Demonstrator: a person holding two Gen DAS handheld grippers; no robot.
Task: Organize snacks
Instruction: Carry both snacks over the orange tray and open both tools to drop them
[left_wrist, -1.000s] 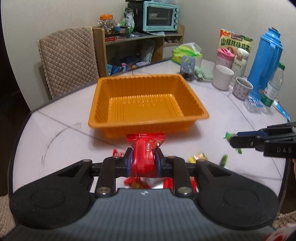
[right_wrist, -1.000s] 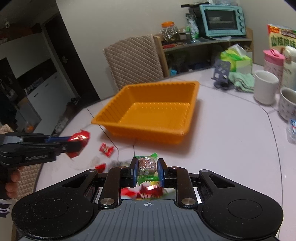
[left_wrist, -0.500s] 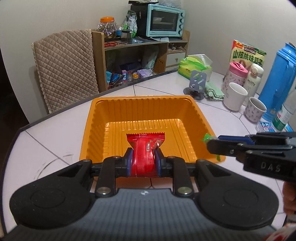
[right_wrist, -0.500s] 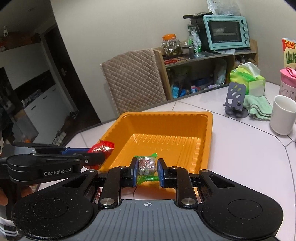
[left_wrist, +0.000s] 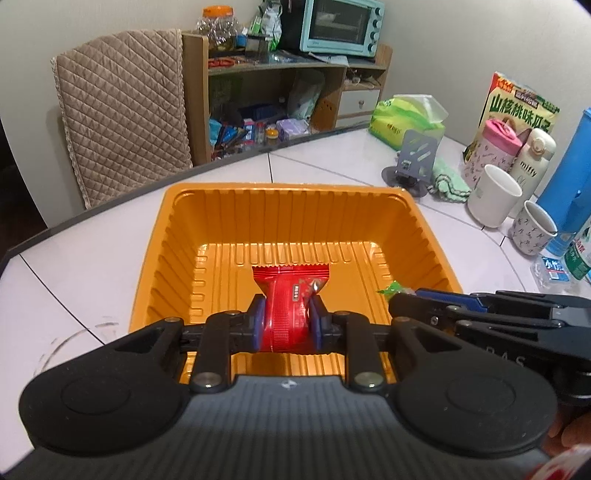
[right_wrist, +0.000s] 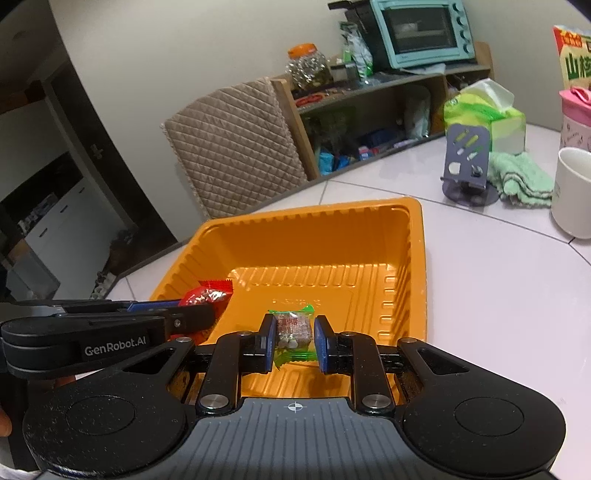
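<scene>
An orange plastic tray (left_wrist: 221, 206) stands on the white table, also in the right wrist view (right_wrist: 369, 229). My left gripper (left_wrist: 287, 320) is shut on a red snack packet (left_wrist: 290, 295) and holds it over the tray's near side. It shows at the left of the right wrist view (right_wrist: 199, 314) with the red packet (right_wrist: 208, 293). My right gripper (right_wrist: 293, 341) holds a green-wrapped candy (right_wrist: 293, 328) between its pads over the tray; the jaws look slightly parted around it. It enters the left wrist view from the right (left_wrist: 397, 299).
A quilted chair (left_wrist: 122, 110) and a shelf with a teal oven (left_wrist: 332, 26) stand behind the table. A phone stand (left_wrist: 415, 158), green cloth (left_wrist: 447, 181), white cups (left_wrist: 493, 194), a blue flask (left_wrist: 572, 177) and a tissue pack (left_wrist: 406, 118) crowd the right side.
Both grippers have moved forward from the table's loose snacks to above the tray, each carrying its snack. The right jaws have widened slightly around the green candy.
</scene>
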